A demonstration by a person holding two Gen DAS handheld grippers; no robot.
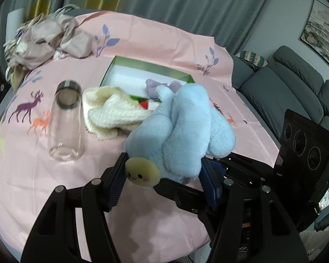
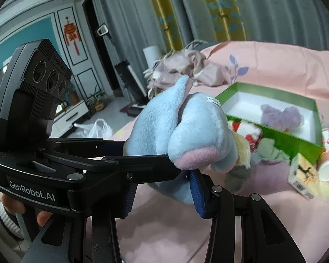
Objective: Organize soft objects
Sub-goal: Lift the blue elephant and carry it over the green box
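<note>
Fluffy matt blue plush toy (image 1: 182, 129); smooth clear glass jar (image 1: 65, 118); soft pink cotton sheet (image 1: 54, 186)

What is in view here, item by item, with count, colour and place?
plush toy: one, light blue, held up between both grippers
box: one, green, white inside, on the pink sheet
purple cloth: one, inside the box
knit cloth: one, cream, beside the box
glass jar: one, clear, lying on the sheet
small carton: one, yellowish, right of the box
left gripper: black, shut on the toy
right gripper: black, shut on the toy
</note>
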